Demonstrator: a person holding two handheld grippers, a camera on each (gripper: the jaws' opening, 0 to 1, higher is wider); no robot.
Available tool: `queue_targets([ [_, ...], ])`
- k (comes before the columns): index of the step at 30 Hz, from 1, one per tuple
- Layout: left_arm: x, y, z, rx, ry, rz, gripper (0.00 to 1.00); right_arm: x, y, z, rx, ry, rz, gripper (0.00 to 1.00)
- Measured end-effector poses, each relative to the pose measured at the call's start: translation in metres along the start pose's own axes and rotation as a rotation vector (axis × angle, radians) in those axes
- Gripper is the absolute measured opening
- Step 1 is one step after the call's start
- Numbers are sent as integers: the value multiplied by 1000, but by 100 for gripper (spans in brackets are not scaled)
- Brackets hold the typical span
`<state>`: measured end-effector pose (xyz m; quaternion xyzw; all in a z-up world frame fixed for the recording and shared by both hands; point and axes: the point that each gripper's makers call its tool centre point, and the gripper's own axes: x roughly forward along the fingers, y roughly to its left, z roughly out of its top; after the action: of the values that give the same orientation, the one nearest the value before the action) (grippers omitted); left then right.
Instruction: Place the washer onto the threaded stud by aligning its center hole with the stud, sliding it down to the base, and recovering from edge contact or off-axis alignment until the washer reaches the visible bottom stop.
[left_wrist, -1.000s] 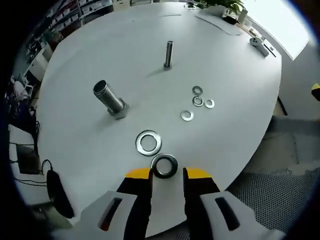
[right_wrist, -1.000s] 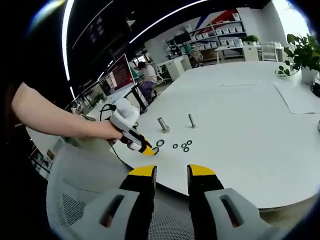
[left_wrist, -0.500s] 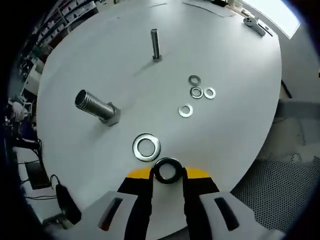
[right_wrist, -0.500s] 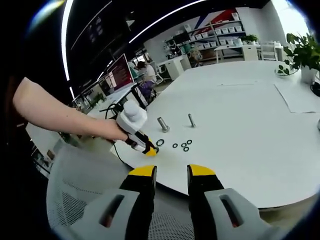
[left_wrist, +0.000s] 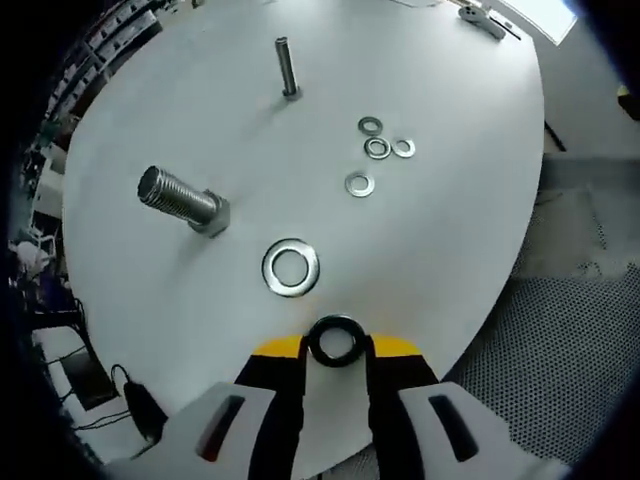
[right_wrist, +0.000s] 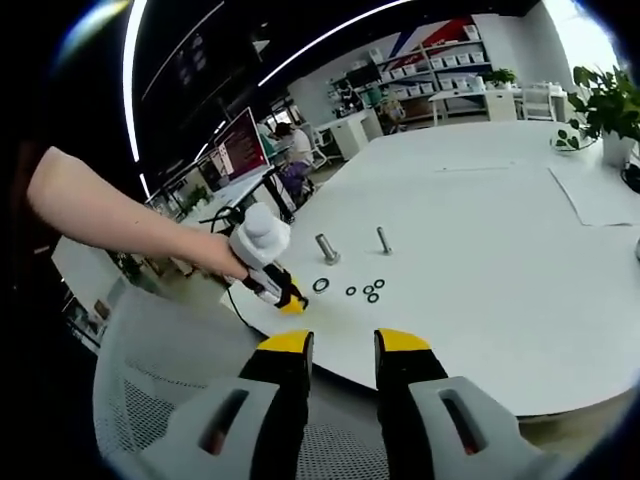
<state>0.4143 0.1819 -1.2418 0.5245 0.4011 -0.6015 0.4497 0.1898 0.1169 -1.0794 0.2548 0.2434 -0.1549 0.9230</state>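
The left gripper (left_wrist: 335, 346) clamped a dark steel ring washer (left_wrist: 335, 340), face up, near the round white tabletop's (left_wrist: 450, 230) edge; the right gripper (right_wrist: 341, 345) stood apart, holding nothing.

On the round white table (left_wrist: 200, 90), a dark ring washer (left_wrist: 335, 340) sits right between the left gripper (left_wrist: 335, 352) jaws, with a big silver flat washer (left_wrist: 291, 267) just beyond it. Further out – a thick threaded bolt (left_wrist: 182, 200) off to the left, four small silver washers (left_wrist: 376, 150) clustered to the right, and a thin upright stud (left_wrist: 287, 68) behind them all. In the right gripper view, the right gripper (right_wrist: 342, 345) hangs off the table's near edge – well apart from the hardware.
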Motion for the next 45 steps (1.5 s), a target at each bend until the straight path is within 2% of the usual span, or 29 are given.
queue_targets([
  [3,2,2,5,11,45,-4,22,0,0,0,0,0,0,27],
  [4,2,2,2,15,53,-4,22,0,0,0,0,-1,0,27],
  [6,2,2,0,-18,83,-2,23,0,0,0,0,-1,0,27],
  [9,4,-3,1,-20,112,0,29,0,0,0,0,-1,0,27],
  [13,2,-4,2,-25,131,5,30,0,0,1,3,-4,-2,27],
  [23,1,-4,1,-30,87,4,29,0,-1,1,10,-10,-7,27],
  [24,1,1,1,-25,81,15,25,0,-1,1,9,-9,-6,27],
  [26,-1,1,1,-74,52,-4,22,0,0,1,7,-7,-5,27],
  [29,-1,11,-3,-27,42,-2,21,0,-1,1,8,-9,-7,27],
  [34,-4,7,-3,-36,22,-2,21,0,-1,2,8,-9,-9,27],
  [35,-5,6,-3,-22,16,-7,21,0,-1,2,9,-9,-9,27],
  [37,-7,5,-1,59,11,-17,22,0,-1,2,8,-8,-8,27],
  [42,-5,2,-4,82,2,-16,22,-1,-2,2,12,-14,-11,27],
  [45,-5,1,-4,157,2,-26,24,-1,-2,3,13,-16,-11,27],
])
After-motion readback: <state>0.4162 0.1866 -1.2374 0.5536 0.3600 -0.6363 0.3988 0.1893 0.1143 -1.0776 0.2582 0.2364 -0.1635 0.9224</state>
